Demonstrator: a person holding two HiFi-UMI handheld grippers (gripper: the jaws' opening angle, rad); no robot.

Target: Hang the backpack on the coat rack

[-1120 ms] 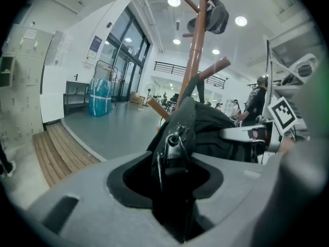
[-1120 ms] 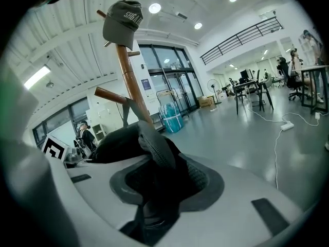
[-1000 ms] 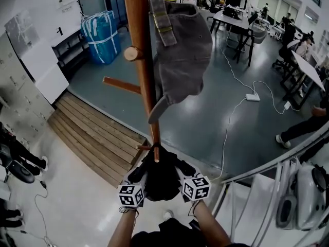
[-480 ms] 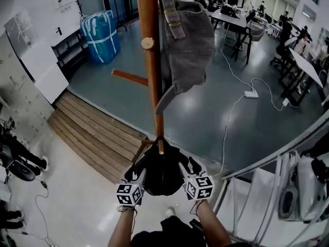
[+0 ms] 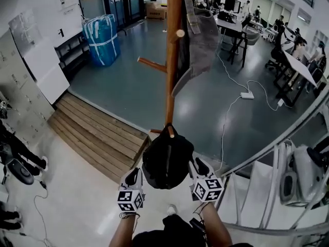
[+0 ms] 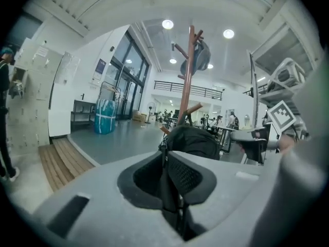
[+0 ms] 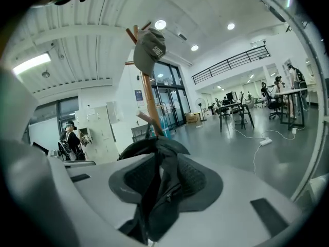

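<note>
Left hand-held gripper (image 5: 133, 177) and right hand-held gripper (image 5: 198, 167) have just been closing. Each pinches the soft black fabric backpack (image 5: 167, 161), whose top sits at a low peg of the tall brown wooden coat rack (image 5: 172, 60).

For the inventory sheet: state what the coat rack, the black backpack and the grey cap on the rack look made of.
Coat rack: apparently wood, smooth reddish-brown finish; a peg shows a paler cut end. Backpack: black matte fabric, probably synthetic; it sags and folds softly. Cap: grey cloth, possibly cotton, dull and limp.
</note>
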